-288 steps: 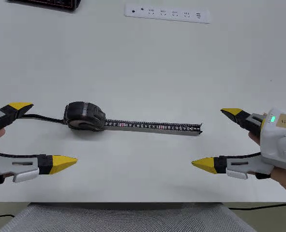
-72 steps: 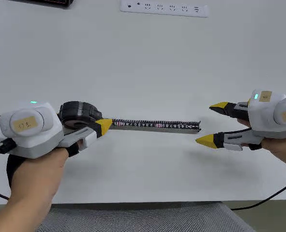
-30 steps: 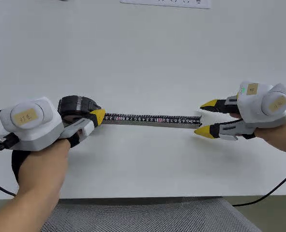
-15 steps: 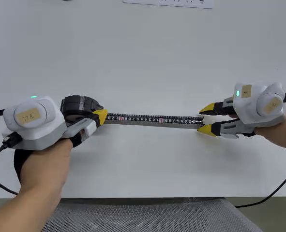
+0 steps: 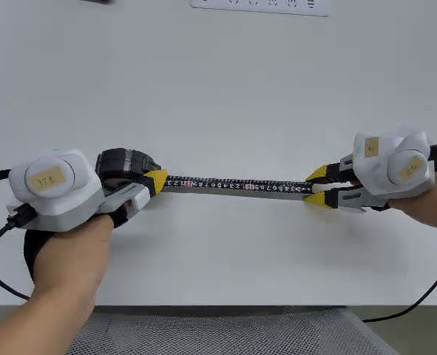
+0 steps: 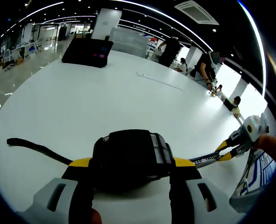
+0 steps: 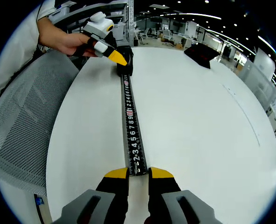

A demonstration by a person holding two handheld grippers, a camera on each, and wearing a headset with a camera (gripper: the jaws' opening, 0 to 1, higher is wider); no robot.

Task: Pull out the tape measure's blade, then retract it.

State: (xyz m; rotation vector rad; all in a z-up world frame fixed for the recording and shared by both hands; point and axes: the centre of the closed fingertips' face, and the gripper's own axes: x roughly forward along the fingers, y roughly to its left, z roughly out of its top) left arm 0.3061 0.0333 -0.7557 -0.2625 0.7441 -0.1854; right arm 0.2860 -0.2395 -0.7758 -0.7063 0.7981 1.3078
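Closest to me, a mesh chair [image 5: 203, 329] back pokes up under the near edge of the white table [image 5: 218, 96]. Just past that edge the person's two hands hold the tools. The left gripper [image 6: 131, 163] is clamped across the tape measure [image 5: 122, 164], one yellow-tipped jaw on each flank of the black ribbed case, which sits toward the table's left edge. A black strap [image 6: 35, 147] trails from the case toward that edge. I cannot tell whether the case rests on the table or is lifted just clear of it.

From the case the blade [image 5: 236, 185] runs out toward the right edge, and the right gripper [image 5: 318, 186] has its jaws pinched together on the blade's tip.

I'd judge the case solid and fairly heavy, its ribbing giving good purchase, so the flanks are the right place to hold it. The blade is thin, springy steel, stiff along its curve but prone to kinking and slick between pads. The end hook is the safest hold. Let go of it and the spring may whip the blade back.

The blade's white numerals read 2 to 9 in the right gripper view, with red marks beyond. Each gripper wears a yellow sticker [image 5: 46, 177] whose handwriting I can't read.

At the far edge lies a white power strip [image 5: 259, 6], and a black device [image 6: 87, 51] too.
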